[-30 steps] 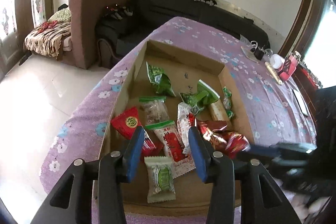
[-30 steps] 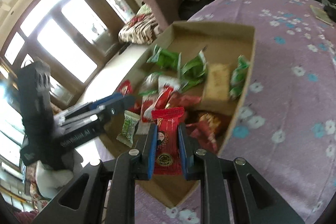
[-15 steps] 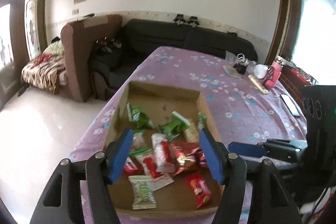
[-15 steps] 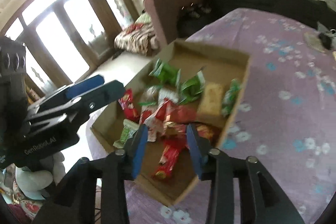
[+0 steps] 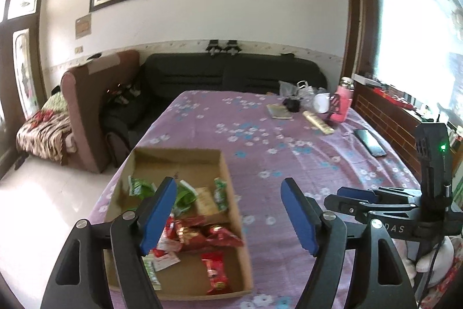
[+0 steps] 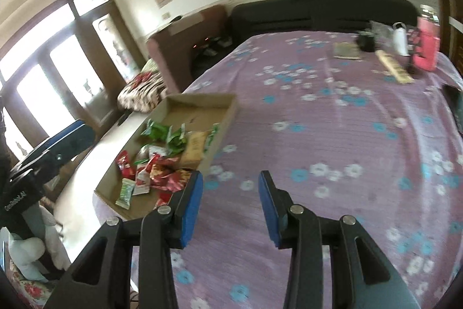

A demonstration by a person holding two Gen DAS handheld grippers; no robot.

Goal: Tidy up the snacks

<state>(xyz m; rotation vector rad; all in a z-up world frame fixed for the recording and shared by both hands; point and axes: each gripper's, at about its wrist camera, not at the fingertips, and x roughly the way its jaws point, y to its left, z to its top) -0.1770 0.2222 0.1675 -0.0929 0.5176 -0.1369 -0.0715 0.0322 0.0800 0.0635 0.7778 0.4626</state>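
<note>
A shallow cardboard box (image 5: 225, 164) sits at the near left corner of the purple flowered table, holding several green and red snack packets. A red packet (image 5: 215, 274) lies alone near its front wall. My left gripper (image 5: 228, 210) is open and empty, raised above the box's right side. My right gripper (image 6: 230, 201) is open and empty, above bare tablecloth to the right of the box (image 6: 228, 115). The right gripper also shows at the right of the left wrist view (image 5: 356, 196).
At the table's far right end stand a pink bottle (image 5: 343, 100), a white cup (image 5: 321, 103), a notebook (image 5: 279, 112), a long flat pack (image 5: 318, 122) and a phone (image 5: 370, 142). A black sofa (image 5: 231, 74) and a brown armchair (image 5: 89, 106) stand beyond.
My right gripper let go of the red packet, which now lies in the box, then opened and pulled back right. My left gripper opened wider and lifted up and away from the box.
</note>
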